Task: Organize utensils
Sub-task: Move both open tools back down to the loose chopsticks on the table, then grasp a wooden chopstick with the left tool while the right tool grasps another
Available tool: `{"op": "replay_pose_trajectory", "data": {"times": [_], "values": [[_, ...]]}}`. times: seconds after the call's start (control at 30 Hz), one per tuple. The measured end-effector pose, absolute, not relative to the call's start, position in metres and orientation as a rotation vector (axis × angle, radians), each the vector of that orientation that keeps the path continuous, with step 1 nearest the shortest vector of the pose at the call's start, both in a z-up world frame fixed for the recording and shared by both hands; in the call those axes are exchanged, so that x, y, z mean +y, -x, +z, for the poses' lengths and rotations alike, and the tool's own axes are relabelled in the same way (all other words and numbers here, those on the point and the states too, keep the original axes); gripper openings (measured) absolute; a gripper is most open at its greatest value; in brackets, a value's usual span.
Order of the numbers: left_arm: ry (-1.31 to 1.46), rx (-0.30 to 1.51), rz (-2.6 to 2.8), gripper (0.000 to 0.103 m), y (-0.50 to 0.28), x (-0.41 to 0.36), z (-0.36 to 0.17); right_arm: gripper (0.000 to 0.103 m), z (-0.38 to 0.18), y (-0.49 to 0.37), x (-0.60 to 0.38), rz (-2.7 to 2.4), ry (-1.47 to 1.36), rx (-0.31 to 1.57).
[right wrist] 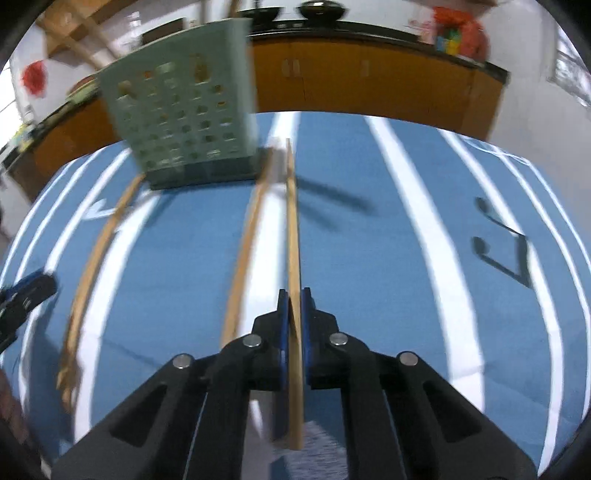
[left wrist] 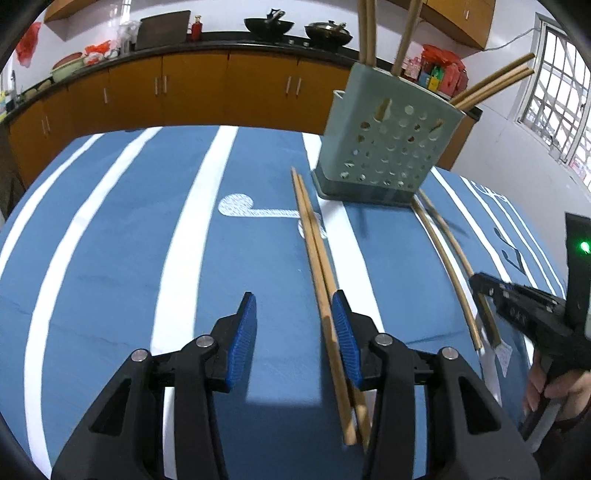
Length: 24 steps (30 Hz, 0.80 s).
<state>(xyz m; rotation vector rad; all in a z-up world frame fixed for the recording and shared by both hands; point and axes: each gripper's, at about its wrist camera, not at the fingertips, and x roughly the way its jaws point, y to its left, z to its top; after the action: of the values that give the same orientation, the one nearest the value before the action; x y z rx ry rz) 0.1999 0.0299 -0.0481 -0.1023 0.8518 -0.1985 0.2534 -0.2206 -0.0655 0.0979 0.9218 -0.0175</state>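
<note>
- Right gripper [right wrist: 294, 295] is clamped tight on one chopstick [right wrist: 293, 236], holder [right wrist: 184, 110] ahead to its left.
- Left gripper [left wrist: 294, 310] hangs part open, gripping nothing, chopstick pair [left wrist: 317, 266] on the desk [left wrist: 110, 240] by its right finger.

A desk [left wrist: 122, 236] covered in blue cloth with broad white stripes and musical-note motifs fills the foreground. Behind it runs a long row of orange-brown cabinets [left wrist: 192, 88] with small metal handles, topped by a dark counter [left wrist: 221, 37]. On that counter stand two black woks [left wrist: 269, 25], a red bottle [left wrist: 197, 27], a dark board [left wrist: 162, 29] leaning on the white wall, and a green basin [left wrist: 68, 68]. Red plastic bags [left wrist: 27, 46] hang at the far left. Wooden wall cupboards [left wrist: 461, 22] sit above. At the right, a barred window [left wrist: 557, 99] lets in daylight.
</note>
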Motion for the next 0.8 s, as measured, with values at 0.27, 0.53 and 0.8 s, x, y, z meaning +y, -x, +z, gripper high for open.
{"op": "replay_pose_trajectory", "data": {"times": [0.27,0.53,0.8], "values": [[0.055,0.891,-0.239,0.025,-0.198,0.013,-0.058,0.008,-0.067,-0.249,-0.233,-0.031,-0.117,0.912],[-0.004,0.906,-0.208,0.019,-0.199,0.004,-0.063,0.008,-0.067,-0.245,-0.233,-0.015,-0.118,0.912],[-0.062,0.883,-0.151,0.007,-0.201,0.001,-0.064,0.008,-0.068,-0.241,-0.229,-0.005,-0.087,0.901]]}}
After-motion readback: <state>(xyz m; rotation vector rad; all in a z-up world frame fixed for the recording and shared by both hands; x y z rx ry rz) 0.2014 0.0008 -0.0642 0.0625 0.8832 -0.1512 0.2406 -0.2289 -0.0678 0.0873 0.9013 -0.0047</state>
